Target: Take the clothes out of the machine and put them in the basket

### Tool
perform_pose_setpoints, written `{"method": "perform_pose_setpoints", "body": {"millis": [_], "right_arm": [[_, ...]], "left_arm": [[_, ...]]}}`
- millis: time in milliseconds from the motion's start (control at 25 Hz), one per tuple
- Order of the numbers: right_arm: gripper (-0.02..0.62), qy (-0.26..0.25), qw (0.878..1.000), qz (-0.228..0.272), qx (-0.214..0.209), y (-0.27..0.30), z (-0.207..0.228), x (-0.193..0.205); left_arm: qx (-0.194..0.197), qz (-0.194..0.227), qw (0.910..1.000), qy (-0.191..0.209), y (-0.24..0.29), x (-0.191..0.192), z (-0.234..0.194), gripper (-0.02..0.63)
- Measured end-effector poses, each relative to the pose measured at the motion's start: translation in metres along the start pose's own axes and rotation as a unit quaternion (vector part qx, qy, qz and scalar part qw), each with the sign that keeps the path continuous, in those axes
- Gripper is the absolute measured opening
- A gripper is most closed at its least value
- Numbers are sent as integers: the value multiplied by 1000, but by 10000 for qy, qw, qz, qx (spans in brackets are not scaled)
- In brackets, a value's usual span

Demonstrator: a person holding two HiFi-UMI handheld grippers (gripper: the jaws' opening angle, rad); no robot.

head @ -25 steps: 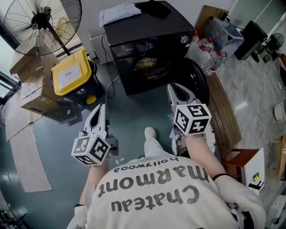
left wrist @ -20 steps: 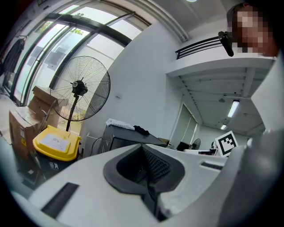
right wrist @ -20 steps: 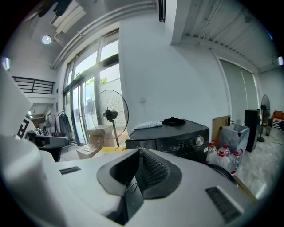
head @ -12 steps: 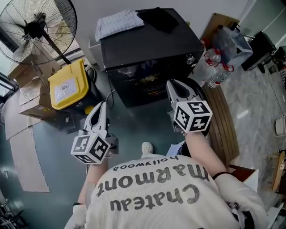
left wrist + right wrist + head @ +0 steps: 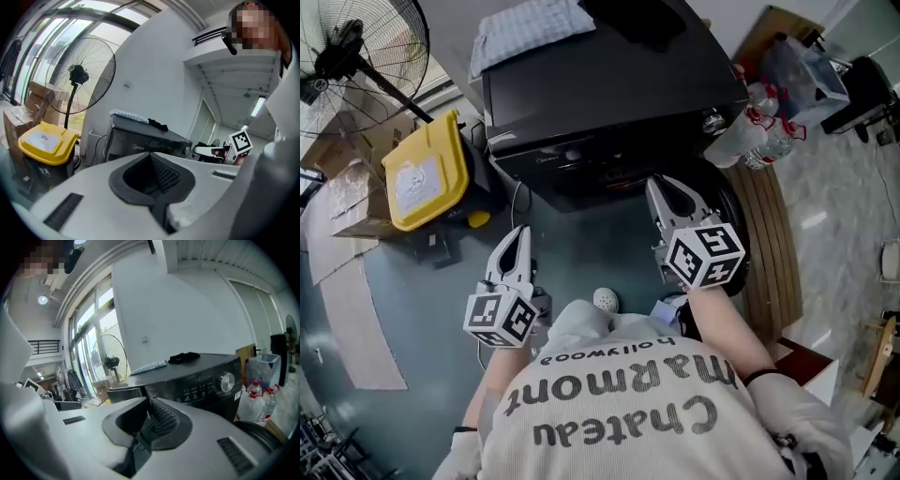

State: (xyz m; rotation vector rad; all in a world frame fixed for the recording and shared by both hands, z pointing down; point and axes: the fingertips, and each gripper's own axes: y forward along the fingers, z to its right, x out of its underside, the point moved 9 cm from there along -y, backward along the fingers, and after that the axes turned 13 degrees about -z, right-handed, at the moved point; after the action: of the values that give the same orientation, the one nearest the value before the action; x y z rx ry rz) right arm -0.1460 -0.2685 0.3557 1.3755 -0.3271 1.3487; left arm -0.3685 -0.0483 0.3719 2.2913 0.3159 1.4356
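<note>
My left tool (image 5: 517, 239) and right tool (image 5: 668, 192) are both closed, holding nothing, in front of the machine (image 5: 609, 94). The clothes are not discernible in its shadowed opening; I judge them inside. No basket in view. Nothing extracted yet; all remains.

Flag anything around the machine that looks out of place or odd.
Two things lie on top of the black machine: a light checked cloth and a dark garment, loosely dropped there. The machine's round door hangs open to its right. Nothing looks spilled or damaged.
</note>
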Motion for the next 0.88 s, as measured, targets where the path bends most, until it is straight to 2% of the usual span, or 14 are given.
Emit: {"method": "perform_pose_setpoints", "body": {"millis": [80,240,360,480,600,720,880], "right_arm": [[49,135,9997,-165,-67,17,8,19],[49,323,9979,-536,-160,47,14,68],[49,556,9958,-691,-210,69,23,103],[49,722,9945,-730,-204,91,37,137],[49,677,9953,-695,-29,115,53,170],[49,704,9954,-626,157,145,68,202],[49,862,9949,-460,260,182,83,235]], "left_arm": [[37,-175,9997,158,20,13,-1,8],[373,-653,9954,598,61,41,0,8],[584,-990,9909,700,96,65,-4,8],[878,-1214,9848,876,132,92,-7,8],[1246,-1413,9758,1113,166,122,-16,8],[1405,-1531,9695,1299,200,150,-30,8],[1570,-1386,9693,1291,244,180,-45,8]]}}
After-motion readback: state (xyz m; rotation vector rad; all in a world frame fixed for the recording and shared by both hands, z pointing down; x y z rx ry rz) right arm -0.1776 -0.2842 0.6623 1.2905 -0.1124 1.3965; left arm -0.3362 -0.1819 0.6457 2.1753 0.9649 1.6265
